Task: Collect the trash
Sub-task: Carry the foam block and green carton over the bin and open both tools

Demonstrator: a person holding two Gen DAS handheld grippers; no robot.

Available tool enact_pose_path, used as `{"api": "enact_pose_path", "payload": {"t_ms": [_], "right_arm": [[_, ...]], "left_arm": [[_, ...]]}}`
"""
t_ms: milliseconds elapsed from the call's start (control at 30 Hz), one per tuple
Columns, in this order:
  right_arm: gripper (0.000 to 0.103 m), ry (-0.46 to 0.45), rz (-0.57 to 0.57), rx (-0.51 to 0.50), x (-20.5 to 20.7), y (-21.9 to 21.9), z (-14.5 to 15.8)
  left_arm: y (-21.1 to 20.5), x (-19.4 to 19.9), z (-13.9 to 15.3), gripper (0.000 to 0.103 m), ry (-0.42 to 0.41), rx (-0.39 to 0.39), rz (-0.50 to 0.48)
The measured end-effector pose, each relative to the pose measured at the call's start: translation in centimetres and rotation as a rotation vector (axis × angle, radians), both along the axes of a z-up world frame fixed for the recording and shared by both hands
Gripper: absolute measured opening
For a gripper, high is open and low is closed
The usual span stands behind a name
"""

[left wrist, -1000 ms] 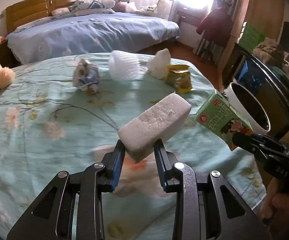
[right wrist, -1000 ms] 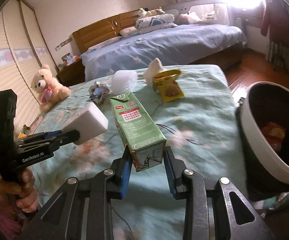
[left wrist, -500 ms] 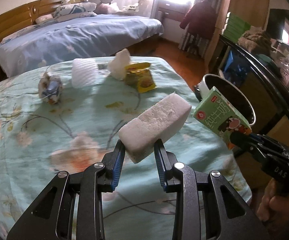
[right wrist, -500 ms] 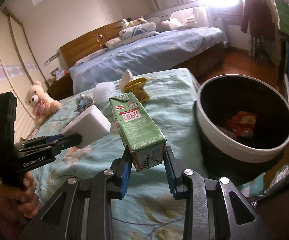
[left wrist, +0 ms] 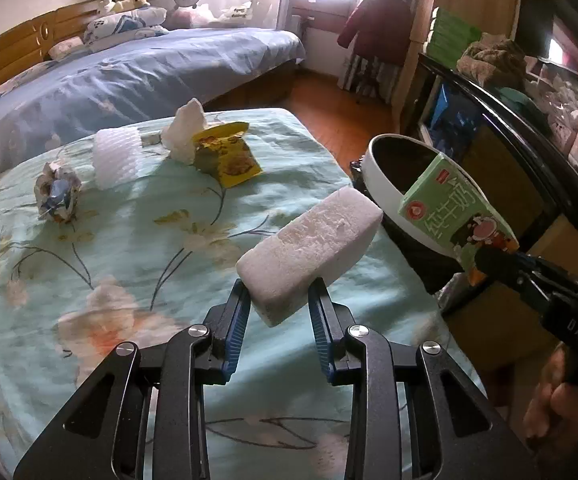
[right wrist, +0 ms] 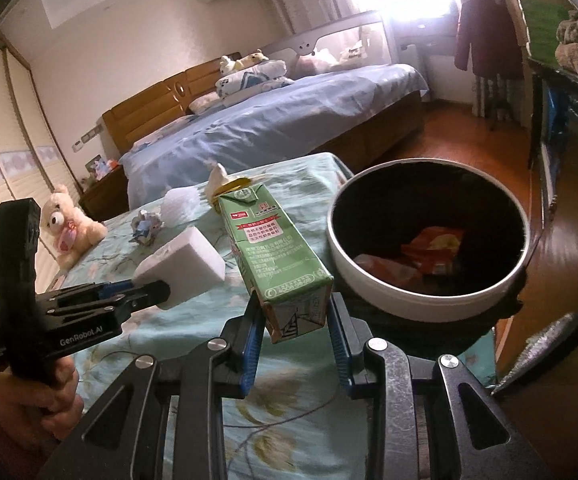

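The left gripper (left wrist: 279,308) clamps a white foam block (left wrist: 309,246) above the floral bedspread (left wrist: 129,248). The right gripper (right wrist: 295,322) clamps a green carton (right wrist: 279,252) by its base, held up beside the bin (right wrist: 425,300), whose white rim stands off the bed's edge with red wrappers (right wrist: 429,252) inside. On the bedspread farther back lie a yellow packet (left wrist: 229,156), a tissue (left wrist: 185,130), a white ribbed cup (left wrist: 117,156) and a crumpled wrapper (left wrist: 57,196)
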State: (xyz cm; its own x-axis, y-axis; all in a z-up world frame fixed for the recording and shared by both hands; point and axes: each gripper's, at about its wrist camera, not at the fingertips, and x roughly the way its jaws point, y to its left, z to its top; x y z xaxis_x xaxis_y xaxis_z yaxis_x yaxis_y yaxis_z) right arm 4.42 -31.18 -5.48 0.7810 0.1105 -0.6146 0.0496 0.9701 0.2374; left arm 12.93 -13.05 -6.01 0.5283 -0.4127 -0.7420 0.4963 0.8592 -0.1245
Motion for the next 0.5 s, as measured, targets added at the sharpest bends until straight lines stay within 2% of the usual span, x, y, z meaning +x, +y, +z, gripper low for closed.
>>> {"api": "enact_pose_path", "payload": {"t_ms": [500], "right_arm": [[0.031,-0.012,-0.068,-0.007,-1.1,-2.8,0.3]], "left_arm": [[-3.6,-0.4,0.3,0.029,-0.016,0.015,-0.054]]}}
